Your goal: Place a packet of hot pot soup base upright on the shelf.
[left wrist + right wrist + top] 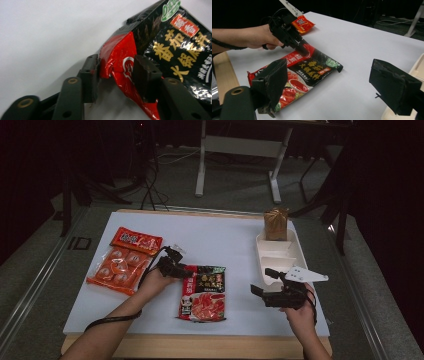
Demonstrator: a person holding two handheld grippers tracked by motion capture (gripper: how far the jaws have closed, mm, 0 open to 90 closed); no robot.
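Both grippers were black. The left gripper point(116, 75) had 2 blocky jaws on flat link arms, each arm set with brass-ringed pivot holes and small screw holes. A black cable point(112, 319) trailed from it around the bare left forearm. The right gripper point(272, 295) carried a grey 3-cornered plate point(306, 274) on top, and its jaw pads looked scuffed and frayed. No sleeves were worn.

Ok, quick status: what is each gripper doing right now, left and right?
Left gripper: closed on the red corner of the hot pot soup base packet, which it pinches.
Right gripper: open, holding nothing, beside the white tray.
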